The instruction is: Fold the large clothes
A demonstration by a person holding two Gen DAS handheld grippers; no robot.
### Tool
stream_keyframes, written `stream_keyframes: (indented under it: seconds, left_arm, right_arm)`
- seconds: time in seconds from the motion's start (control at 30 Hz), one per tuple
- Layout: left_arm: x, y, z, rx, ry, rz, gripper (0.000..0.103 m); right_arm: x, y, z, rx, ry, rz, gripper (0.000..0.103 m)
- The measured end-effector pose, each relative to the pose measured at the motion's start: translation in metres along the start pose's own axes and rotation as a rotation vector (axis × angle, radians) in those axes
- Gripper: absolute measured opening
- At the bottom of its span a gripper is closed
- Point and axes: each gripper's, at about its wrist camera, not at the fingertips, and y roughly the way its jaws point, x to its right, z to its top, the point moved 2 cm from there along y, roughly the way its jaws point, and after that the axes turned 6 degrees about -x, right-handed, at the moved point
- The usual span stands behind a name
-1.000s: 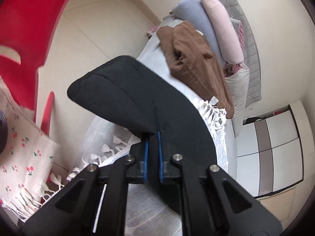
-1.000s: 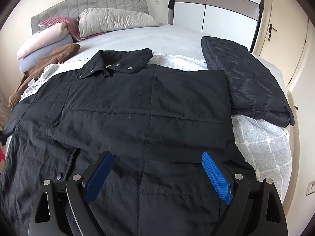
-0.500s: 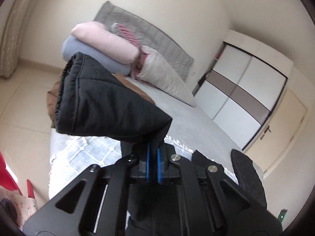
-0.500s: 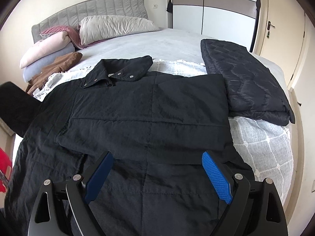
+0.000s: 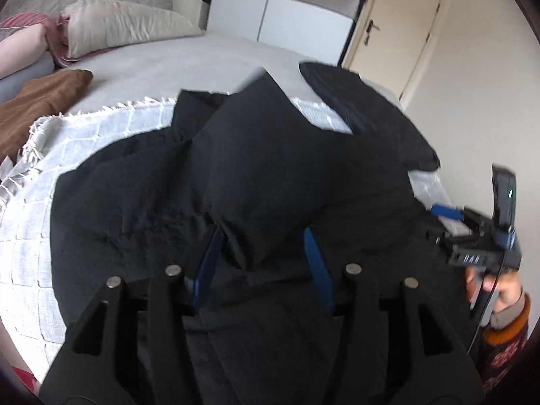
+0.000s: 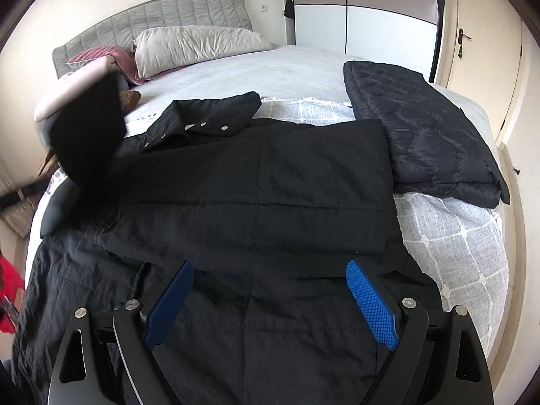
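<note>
A large black quilted jacket (image 6: 256, 182) lies spread on the bed, collar towards the pillows. In the left wrist view its left sleeve (image 5: 270, 155) is folded over the jacket body (image 5: 135, 202). The sleeve end lies between the blue pads (image 5: 209, 263) of my left gripper (image 5: 261, 236). Those jaws are opening and the pads stand clear of the cloth. The right wrist view shows the same sleeve (image 6: 87, 135) raised at the left. My right gripper (image 6: 270, 266) hovers open over the jacket's lower part, empty. It also shows at the right edge of the left wrist view, the right gripper (image 5: 449, 222) in a hand.
A folded black quilted garment (image 6: 422, 128) lies at the bed's right. Pillows (image 6: 195, 44) and a brown garment (image 5: 37, 101) are at the head end. A white fringed throw (image 6: 455, 229) covers the mattress. A door (image 5: 395, 30) and a wardrobe stand behind. Something red (image 6: 10, 287) shows at the left.
My left gripper has swung up from beside the bed and over the jacket, rolling upright with the sleeve. Its jaws, shut on the sleeve before, now stand apart. The right gripper stayed put.
</note>
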Motion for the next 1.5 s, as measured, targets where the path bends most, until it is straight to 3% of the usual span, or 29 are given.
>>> stream_keyframes:
  seconds: [0.13, 0.4, 0.47, 0.57, 0.63, 0.73, 0.77, 0.8, 0.83, 0.87, 1.0, 1.1, 1.2, 1.3, 1.37, 1.43, 1.5]
  left_arm:
    - [-0.010, -0.013, -0.020, 0.002, 0.031, 0.015, 0.053]
    - [-0.104, -0.052, -0.049, 0.105, -0.181, 0.199, 0.057]
    - [-0.121, -0.048, -0.057, 0.120, -0.246, 0.188, 0.057]
    - [-0.137, -0.036, -0.067, 0.123, -0.302, 0.134, 0.057]
    - [-0.141, -0.029, -0.064, 0.096, -0.293, 0.131, 0.048]
    - [-0.151, -0.020, -0.065, 0.102, -0.341, 0.109, 0.038]
    - [-0.154, -0.017, -0.065, 0.099, -0.354, 0.091, 0.035]
    - [-0.156, -0.015, -0.064, 0.102, -0.357, 0.085, 0.030]
    - [-0.156, -0.015, -0.062, 0.105, -0.349, 0.086, 0.027]
    - [-0.155, -0.015, -0.060, 0.110, -0.341, 0.082, 0.026]
    - [-0.147, -0.023, -0.054, 0.151, -0.315, 0.012, 0.024]
    - [-0.135, -0.022, -0.051, 0.158, -0.272, -0.017, 0.024]
    - [-0.126, -0.005, -0.051, 0.098, -0.238, 0.030, 0.024]
    - [-0.124, 0.025, -0.059, -0.031, -0.226, 0.097, 0.024]
    - [-0.121, 0.031, -0.060, -0.042, -0.212, 0.120, 0.024]
    - [-0.118, 0.026, -0.057, -0.036, -0.204, 0.131, 0.025]
    - [-0.115, 0.018, -0.054, 0.006, -0.215, 0.107, 0.032]
  right_arm:
    - [0.002, 0.002, -0.002, -0.018, 0.029, 0.061, 0.093]
    - [-0.017, 0.015, 0.006, -0.101, 0.173, 0.358, 0.093]
    - [-0.033, 0.027, 0.017, -0.133, 0.183, 0.415, 0.093]
    - [-0.053, 0.048, 0.035, -0.170, 0.182, 0.418, 0.092]
    - [-0.065, 0.066, 0.046, -0.183, 0.179, 0.391, 0.088]
    - [-0.076, 0.094, 0.057, -0.185, 0.196, 0.353, 0.065]
    - [-0.078, 0.101, 0.058, -0.180, 0.215, 0.357, 0.042]
    - [-0.079, 0.105, 0.059, -0.170, 0.242, 0.376, 0.027]
    - [-0.078, 0.106, 0.059, -0.162, 0.277, 0.378, 0.023]
    - [-0.077, 0.102, 0.059, -0.146, 0.307, 0.375, 0.010]
    - [-0.073, 0.060, 0.066, -0.035, 0.305, 0.448, 0.008]
    - [-0.066, 0.030, 0.063, 0.034, 0.243, 0.392, 0.007]
    - [-0.057, 0.035, 0.054, 0.007, 0.197, 0.285, 0.007]
    - [-0.046, 0.063, 0.042, -0.077, 0.199, 0.171, 0.008]
    - [-0.036, 0.072, 0.032, -0.128, 0.219, 0.136, 0.008]
    - [-0.033, 0.067, 0.031, -0.108, 0.250, 0.152, 0.012]
    - [-0.040, 0.055, 0.039, -0.054, 0.229, 0.133, 0.032]
